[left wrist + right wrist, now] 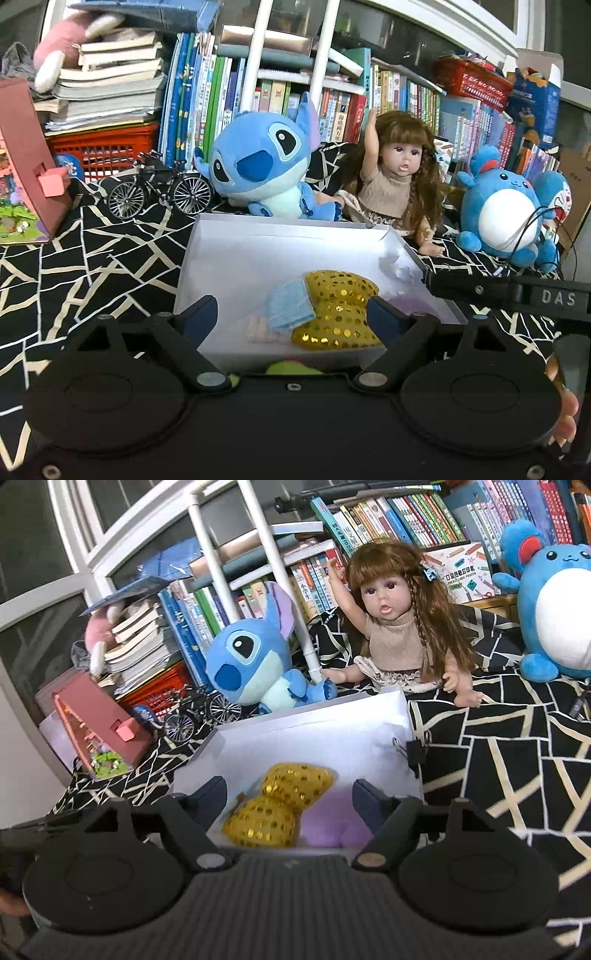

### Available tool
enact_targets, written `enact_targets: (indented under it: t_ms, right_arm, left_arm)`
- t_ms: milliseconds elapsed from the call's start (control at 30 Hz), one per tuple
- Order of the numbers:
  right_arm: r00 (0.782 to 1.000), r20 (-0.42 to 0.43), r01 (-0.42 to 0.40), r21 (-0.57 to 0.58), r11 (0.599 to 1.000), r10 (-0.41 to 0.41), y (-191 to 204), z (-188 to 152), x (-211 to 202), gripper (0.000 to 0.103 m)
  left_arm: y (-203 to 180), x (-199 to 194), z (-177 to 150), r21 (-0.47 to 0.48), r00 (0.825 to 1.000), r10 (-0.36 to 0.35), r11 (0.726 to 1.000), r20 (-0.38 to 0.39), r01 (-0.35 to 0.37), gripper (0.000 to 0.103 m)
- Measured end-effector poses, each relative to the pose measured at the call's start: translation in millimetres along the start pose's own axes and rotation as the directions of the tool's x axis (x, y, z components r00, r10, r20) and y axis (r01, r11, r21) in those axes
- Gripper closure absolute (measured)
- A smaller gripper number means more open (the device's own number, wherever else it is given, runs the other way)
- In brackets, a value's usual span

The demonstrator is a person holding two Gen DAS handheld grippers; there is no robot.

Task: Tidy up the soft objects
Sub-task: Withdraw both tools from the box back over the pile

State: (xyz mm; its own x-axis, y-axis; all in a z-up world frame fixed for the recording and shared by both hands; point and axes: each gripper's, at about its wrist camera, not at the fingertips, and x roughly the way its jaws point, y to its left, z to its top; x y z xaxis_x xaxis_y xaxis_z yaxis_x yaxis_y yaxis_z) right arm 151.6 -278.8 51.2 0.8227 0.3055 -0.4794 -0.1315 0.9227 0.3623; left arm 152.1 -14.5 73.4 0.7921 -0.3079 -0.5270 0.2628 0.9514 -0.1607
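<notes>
Now left gripper (291, 317) fingers apart, nothing between pads; gold bow (338, 314) lies in white box (240, 251) just ahead, nearer right finger, blue cloth (290, 308) overlapping its left side. Right gripper (290, 799) fingers apart too, empty; bow and purple plush (332, 821) lie in box below, between them. Plushes, doll (393, 173) sit behind box.

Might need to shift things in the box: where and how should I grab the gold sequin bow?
Probably take the gold sequin bow at its pinched waist between the two puffy lobes, coming from above with the open right gripper. The waist is its narrowest part, and the blue felt piece overlaps its left lobe, so avoid that side.
</notes>
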Motion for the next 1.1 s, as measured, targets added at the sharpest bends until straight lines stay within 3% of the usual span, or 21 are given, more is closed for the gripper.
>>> enact_targets:
  t_ms: [333, 767, 1100]
  right_arm:
    - [0.999, 0.032, -0.008, -0.061, 0.998, 0.01, 8, -36, -41, 0.015]
    - [0.996, 0.082, 0.062, -0.203, 0.977, -0.046, 24, -72, -75, 0.008]
    - [0.998, 0.052, 0.045, -0.246, 0.968, -0.033, 35, -103, -89, 0.004]
  left_arm:
    - [-3, -41, -31, 0.053, 0.998, 0.016, 0.998, 0.059, -0.019, 0.013]
    - [8, -72, -72, 0.052, 0.998, 0.031, 0.998, 0.053, -0.034, 0.012]
    - [21, -82, -92, 0.036, 0.996, 0.071, 0.997, 0.048, -0.073, 0.012]
